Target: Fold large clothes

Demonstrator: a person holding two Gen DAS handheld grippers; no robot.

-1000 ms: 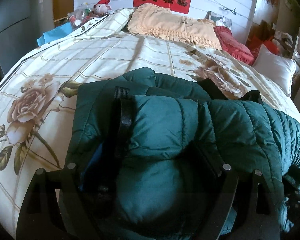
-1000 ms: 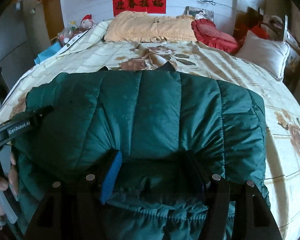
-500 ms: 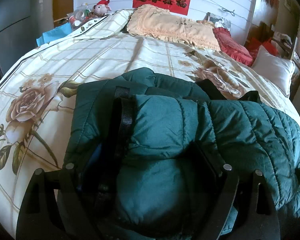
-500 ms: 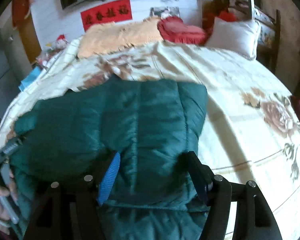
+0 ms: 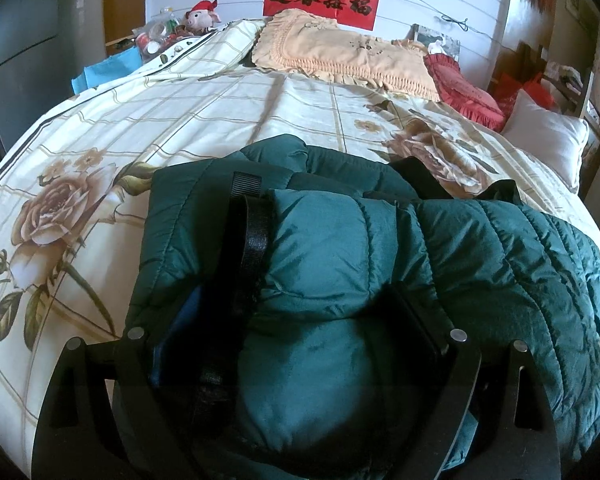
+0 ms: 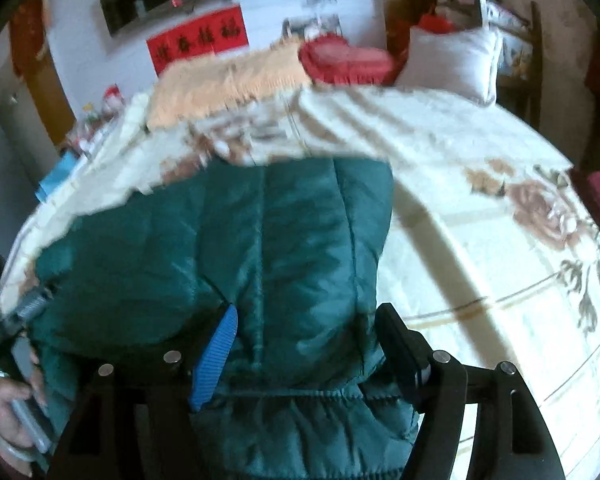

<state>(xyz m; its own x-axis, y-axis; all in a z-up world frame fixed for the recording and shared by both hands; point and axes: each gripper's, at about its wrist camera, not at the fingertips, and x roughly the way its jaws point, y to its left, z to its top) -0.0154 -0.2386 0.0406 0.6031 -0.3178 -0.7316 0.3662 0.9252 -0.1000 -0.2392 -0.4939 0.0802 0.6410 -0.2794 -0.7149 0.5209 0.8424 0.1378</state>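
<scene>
Jacket (image 5: 340,272): one, dark green quilted, lying folded on the floral bedspread (image 5: 180,128) at its near edge.

Count: one jacket, two grippers, one black strap (image 5: 252,232) across the jacket's left part. Beyond the jacket, at the headboard end: one peach fringed pillow (image 5: 340,56), one red pillow (image 5: 464,92), one white pillow (image 5: 548,140).

Left gripper (image 5: 300,344): jaws spread wide, a thick fold of jacket bulging between them; whether the pads press on it, cannot tell.

Right gripper (image 6: 308,344): jaws opening, jacket hem between them; the right finger (image 6: 400,344) stands clear of the fabric.

A hand (image 6: 16,412) sits at the jacket's left edge in the right wrist view.

Open room: bare bedspread left of, right of and beyond the jacket.
</scene>
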